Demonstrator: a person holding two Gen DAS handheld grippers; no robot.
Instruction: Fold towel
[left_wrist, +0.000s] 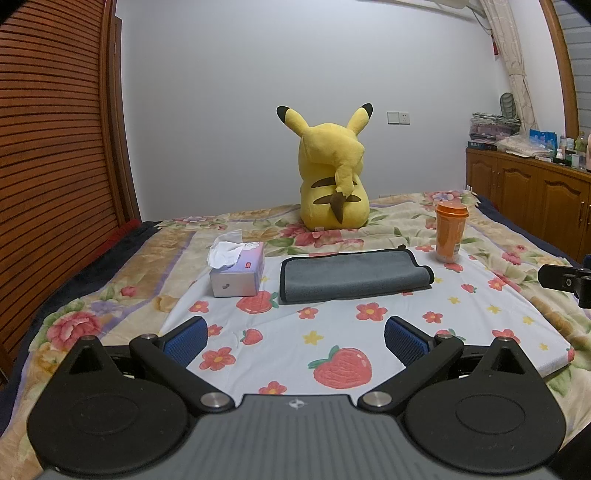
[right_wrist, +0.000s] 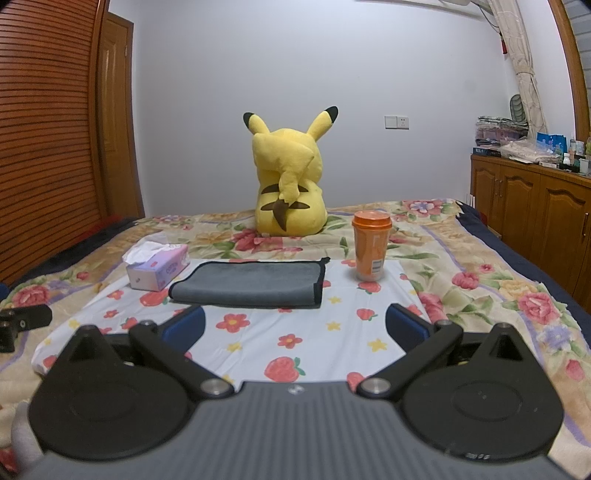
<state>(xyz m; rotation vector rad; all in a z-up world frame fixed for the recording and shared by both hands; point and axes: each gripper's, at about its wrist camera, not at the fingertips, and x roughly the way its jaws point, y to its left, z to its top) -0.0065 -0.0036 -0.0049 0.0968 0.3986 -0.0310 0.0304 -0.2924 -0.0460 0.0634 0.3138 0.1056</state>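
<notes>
A grey towel (left_wrist: 351, 275) with a black hem lies folded flat on a white strawberry-print board (left_wrist: 332, 332) on the bed. It also shows in the right wrist view (right_wrist: 251, 283). My left gripper (left_wrist: 295, 338) is open and empty, held back from the towel's near edge. My right gripper (right_wrist: 295, 325) is open and empty, also short of the towel. Part of the right gripper shows at the right edge of the left wrist view (left_wrist: 569, 282), and part of the left gripper at the left edge of the right wrist view (right_wrist: 22, 323).
A tissue box (left_wrist: 238, 271) stands just left of the towel. An orange lidded cup (left_wrist: 448, 230) stands to its right. A yellow plush toy (left_wrist: 332, 177) sits behind on the floral blanket. A wooden cabinet (left_wrist: 535, 192) stands at the right, a slatted wardrobe (left_wrist: 51, 147) at the left.
</notes>
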